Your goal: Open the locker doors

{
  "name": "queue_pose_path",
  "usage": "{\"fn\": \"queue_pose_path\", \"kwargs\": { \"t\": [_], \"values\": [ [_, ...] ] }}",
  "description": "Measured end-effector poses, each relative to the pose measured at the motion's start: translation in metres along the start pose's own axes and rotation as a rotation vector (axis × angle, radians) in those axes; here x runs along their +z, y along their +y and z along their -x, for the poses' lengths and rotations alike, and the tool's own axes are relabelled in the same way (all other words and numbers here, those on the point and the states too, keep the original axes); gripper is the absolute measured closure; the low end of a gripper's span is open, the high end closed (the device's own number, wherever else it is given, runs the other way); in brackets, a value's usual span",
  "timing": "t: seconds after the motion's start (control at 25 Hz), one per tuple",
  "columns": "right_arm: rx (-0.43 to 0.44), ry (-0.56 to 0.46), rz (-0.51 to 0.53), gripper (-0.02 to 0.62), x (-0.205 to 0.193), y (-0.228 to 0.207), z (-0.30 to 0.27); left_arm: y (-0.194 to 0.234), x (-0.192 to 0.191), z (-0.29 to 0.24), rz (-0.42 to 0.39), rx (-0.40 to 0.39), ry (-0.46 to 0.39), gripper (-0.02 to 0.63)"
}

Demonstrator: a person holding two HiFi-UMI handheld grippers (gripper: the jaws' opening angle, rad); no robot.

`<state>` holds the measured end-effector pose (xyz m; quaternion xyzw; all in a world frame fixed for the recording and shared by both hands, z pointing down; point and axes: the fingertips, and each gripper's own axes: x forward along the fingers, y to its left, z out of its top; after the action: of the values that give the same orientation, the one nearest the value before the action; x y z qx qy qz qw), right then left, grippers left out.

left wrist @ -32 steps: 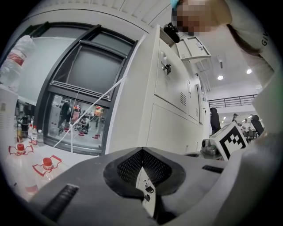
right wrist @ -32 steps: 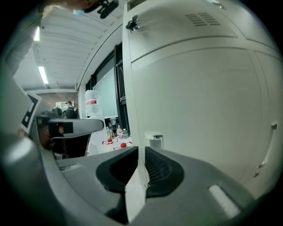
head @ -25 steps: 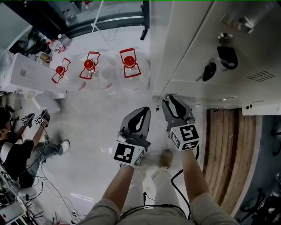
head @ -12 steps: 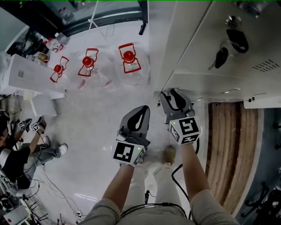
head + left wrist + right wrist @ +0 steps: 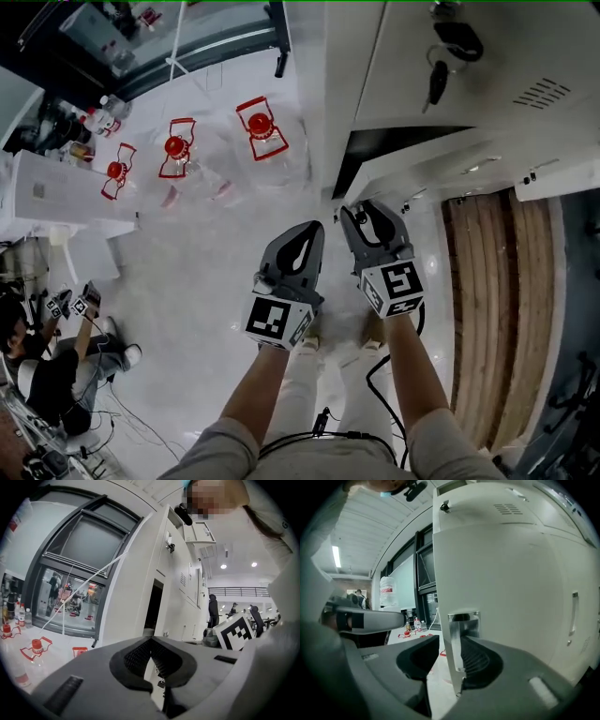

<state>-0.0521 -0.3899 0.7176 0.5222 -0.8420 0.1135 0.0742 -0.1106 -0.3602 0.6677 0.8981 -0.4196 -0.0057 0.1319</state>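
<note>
Centre-right of head view: R gripper (image 5: 361, 214) at smooth white locker door (image 5: 441, 167), ribbed jaws apart round shiny flat metal pull tab (image 5: 461, 637), not clamped. L gripper (image 5: 307, 239) clenched, empty.

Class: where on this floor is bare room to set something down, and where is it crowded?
Bare floor lies between the water jugs and the left gripper. Crowded: left edge, a white table and a seated person; right, the open locker door.
</note>
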Motion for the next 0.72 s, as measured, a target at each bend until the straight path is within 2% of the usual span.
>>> {"fn": "queue_pose_path", "kwargs": {
  "t": [0.28,0.44,0.72],
  "values": [
    [-0.073,-0.003,-0.015,0.474,-0.005,-0.008,0.027,-0.015,-0.002,0.000,-0.004,0.001,-0.002,0.607],
    [-0.054,0.000,0.010,0.476,-0.012,-0.004,0.048,-0.026,-0.007,0.010,0.003,0.021,-0.005,0.607],
    [0.027,0.007,0.067,0.477,-0.023,-0.007,0.093,-0.056,-0.024,0.020,0.006,0.059,-0.002,0.607]
  ]
}}
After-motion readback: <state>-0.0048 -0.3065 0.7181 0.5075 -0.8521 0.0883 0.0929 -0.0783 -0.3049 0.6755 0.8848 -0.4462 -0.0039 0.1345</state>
